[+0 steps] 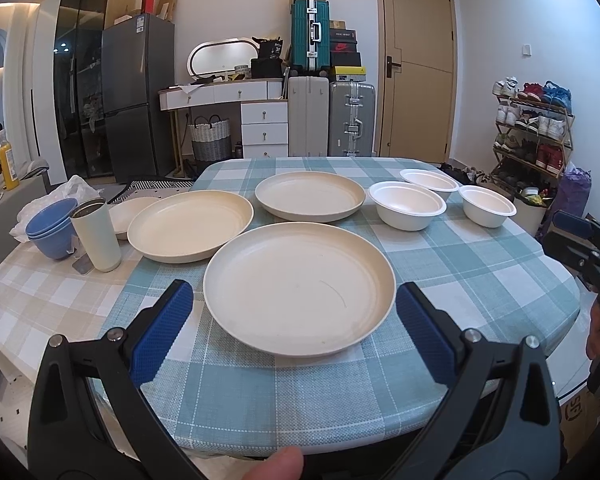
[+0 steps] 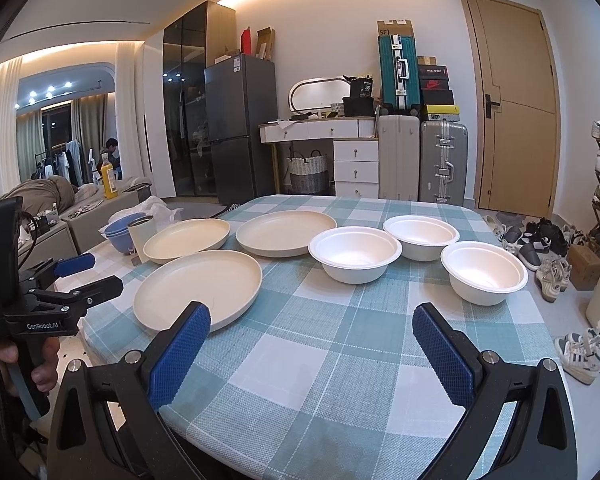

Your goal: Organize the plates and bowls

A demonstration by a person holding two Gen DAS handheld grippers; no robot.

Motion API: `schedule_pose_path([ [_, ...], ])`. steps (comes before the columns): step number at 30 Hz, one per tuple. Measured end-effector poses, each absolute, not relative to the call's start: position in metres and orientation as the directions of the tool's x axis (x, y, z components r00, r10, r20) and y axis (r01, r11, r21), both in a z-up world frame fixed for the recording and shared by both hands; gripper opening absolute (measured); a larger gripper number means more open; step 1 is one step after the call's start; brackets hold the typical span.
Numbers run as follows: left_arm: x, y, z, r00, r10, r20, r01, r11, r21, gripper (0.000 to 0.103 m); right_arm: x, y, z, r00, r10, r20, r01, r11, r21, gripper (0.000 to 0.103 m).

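Blue-padded fingers of the left gripper [image 1: 294,310] stand spread wide, empty, flanking the nearest round cream plastic plate [image 1: 299,286] on the checked-cloth worktop [image 1: 460,264]. The right gripper [image 2: 312,330] is likewise spread and empty, three white foam bowls [image 2: 355,253] beyond its fingertips.

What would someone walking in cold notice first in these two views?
Three cream plates sit in a cluster on the left half of the checked tablecloth, with three white bowls grouped on the right half. Both grippers, left gripper and right gripper, hang open at the near edge, holding nothing. Behind, stacked suitcases stand by a door.
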State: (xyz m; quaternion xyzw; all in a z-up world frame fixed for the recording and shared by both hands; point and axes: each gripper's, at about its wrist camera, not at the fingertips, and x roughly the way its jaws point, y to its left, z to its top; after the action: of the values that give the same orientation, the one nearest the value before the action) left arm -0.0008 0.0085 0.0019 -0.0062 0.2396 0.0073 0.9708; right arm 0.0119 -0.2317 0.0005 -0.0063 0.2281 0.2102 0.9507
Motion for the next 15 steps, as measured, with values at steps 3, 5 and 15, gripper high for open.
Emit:
schedule_pose_path([
  [3, -0.0006, 0.0107, 0.0022, 0.883, 0.015, -0.469, -0.020, 1.000, -0.006, 0.101, 0.0129, -0.2317, 0.0002, 0.805, 0.397, -0.441, -0.401, 0.912, 0.089, 0.103],
  [5, -0.0009, 0.0129, 0.0029, 0.883, 0.017, -0.469, -0.024, 1.000, -0.008, 0.101, 0.0150, -0.2318, -0.0006, 0.803, 0.396, -0.445, -0.400, 0.912, 0.090, 0.103],
  [15, 0.0000, 0.0151, 0.0039, 0.882, 0.024, -0.470, -0.031, 1.000, -0.007, 0.101, 0.0169, -0.2283, 0.0005, 0.799, 0.405, -0.445, -0.411, 0.908, 0.087, 0.103],
])
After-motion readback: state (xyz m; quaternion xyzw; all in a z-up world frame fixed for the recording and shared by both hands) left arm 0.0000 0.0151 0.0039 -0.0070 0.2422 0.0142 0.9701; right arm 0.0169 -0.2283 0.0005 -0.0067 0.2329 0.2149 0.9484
